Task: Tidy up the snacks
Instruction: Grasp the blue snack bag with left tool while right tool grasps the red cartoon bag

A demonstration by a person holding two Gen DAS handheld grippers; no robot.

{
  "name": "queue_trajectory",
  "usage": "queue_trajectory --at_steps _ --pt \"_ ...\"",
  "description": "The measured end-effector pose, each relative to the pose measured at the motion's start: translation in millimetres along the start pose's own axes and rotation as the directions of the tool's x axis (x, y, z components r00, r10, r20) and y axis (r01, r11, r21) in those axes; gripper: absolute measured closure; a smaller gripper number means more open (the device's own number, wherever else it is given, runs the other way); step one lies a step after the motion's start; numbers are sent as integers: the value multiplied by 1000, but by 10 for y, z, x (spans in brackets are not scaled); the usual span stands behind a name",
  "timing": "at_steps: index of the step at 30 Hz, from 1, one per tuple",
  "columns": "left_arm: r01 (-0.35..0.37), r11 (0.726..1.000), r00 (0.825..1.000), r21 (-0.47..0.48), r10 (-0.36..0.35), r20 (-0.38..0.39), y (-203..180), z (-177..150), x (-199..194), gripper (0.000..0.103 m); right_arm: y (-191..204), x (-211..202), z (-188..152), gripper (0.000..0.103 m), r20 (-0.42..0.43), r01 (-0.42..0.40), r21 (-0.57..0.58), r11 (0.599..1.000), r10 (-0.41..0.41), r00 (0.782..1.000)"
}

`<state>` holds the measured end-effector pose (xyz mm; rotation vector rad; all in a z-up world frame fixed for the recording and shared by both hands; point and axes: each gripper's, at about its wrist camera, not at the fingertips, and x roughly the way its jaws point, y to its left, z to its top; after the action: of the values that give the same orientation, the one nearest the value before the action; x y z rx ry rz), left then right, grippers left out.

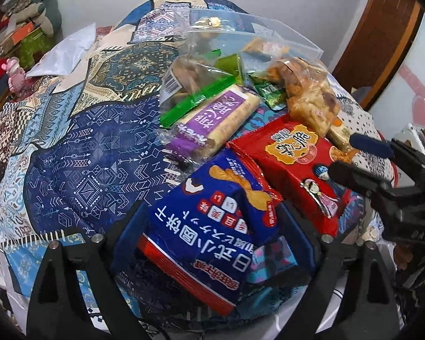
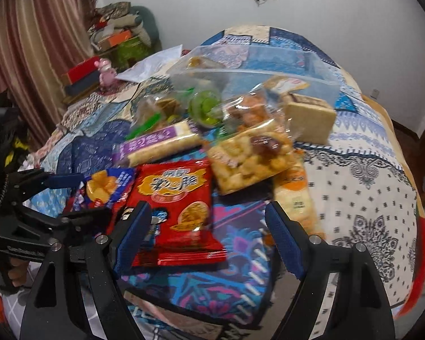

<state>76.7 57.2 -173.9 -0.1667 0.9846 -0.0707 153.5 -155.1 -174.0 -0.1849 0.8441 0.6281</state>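
Note:
My left gripper is shut on a blue snack bag, its pads pressing both sides; the bag also shows at the left of the right wrist view. A red snack bag lies beside it, under my right gripper, which is open with its left pad over the bag's edge. Behind lie a purple-labelled cracker roll, a clear pack of puffed squares, green packets and a clear plastic box.
The snacks lie on a patchwork blue bedspread. A white plastic bag lies at the far left. Boxes, a pink toy and cushions are piled by the wall. A curtain hangs at the left.

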Motion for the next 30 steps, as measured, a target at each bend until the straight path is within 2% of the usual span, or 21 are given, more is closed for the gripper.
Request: queue_trajectory --at_steps 5,10,20,21,22,23,27,30 --pt "34 999 999 -12 -33 24 64 -36 30 10 107 81 24 23 -27 -18 -12 1000 17 999" --pt "29 1000 998 0 -29 51 104 -95 6 23 235 174 41 23 -53 -40 -8 999 40 998" --pt "22 1000 995 -17 -20 99 245 -113 -217 41 365 393 13 19 -115 -44 -27 999 40 993" --pt "27 1000 994 -16 -25 106 247 -110 -248 51 359 399 12 20 -110 -44 -25 999 41 993" --pt "29 1000 994 -11 -28 109 242 -98 -283 54 353 394 14 23 -104 -45 -24 999 43 994" --pt "25 1000 993 -7 -24 114 233 -92 -305 56 349 382 17 28 -98 -46 -23 999 43 994" --pt "15 1000 993 26 -18 113 195 -56 -333 57 302 334 15 39 -84 -72 -3 997 71 994" --pt "12 999 995 39 -15 95 165 -69 -296 53 277 286 1 40 -76 -94 9 996 95 993"
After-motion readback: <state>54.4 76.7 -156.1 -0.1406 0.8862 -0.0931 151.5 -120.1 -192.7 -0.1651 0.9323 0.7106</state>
